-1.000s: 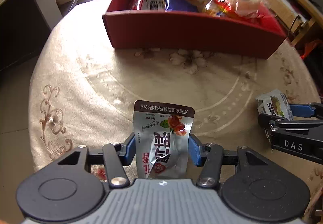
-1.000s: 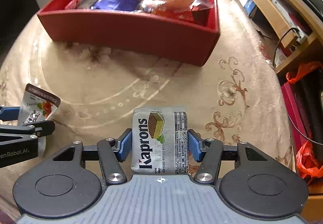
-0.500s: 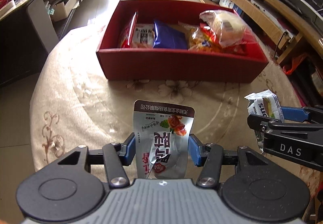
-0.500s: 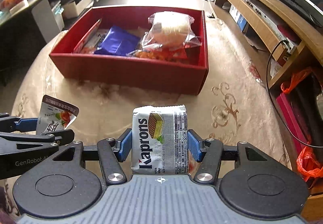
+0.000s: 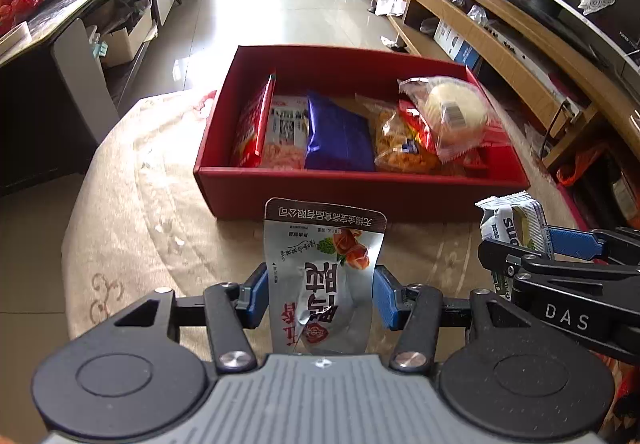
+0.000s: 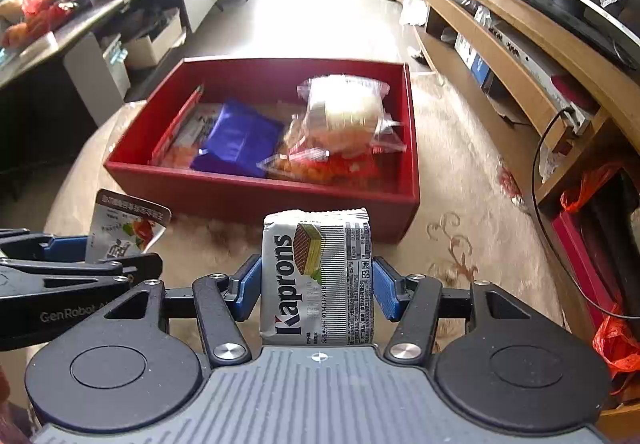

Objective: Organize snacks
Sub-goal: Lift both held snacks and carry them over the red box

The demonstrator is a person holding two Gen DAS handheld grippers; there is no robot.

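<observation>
My left gripper [image 5: 320,294] is shut on a silver snack pouch [image 5: 324,268] with red print, held above the beige tablecloth. My right gripper [image 6: 318,290] is shut on a grey Kaprons wafer pack [image 6: 318,276]. Each gripper shows at the side of the other's view, with the wafer pack [image 5: 514,222] at the right and the pouch [image 6: 128,228] at the left. Ahead of both stands a red box [image 5: 360,192] [image 6: 256,196]. It holds a blue packet [image 5: 340,136], a red packet, orange crisps and a wrapped bun [image 5: 452,112].
The round table carries a beige patterned cloth [image 5: 140,212]. Wooden shelving [image 6: 520,44] runs along the right, with red and orange bags [image 6: 612,340] low beside the table. A dark counter with boxes [image 5: 60,16] lines the left. Tiled floor lies beyond the box.
Both grippers have risen with their snacks still gripped, and the views now tilt up. The red box sits lower and smaller in frame, with more of its contents and the room showing.
</observation>
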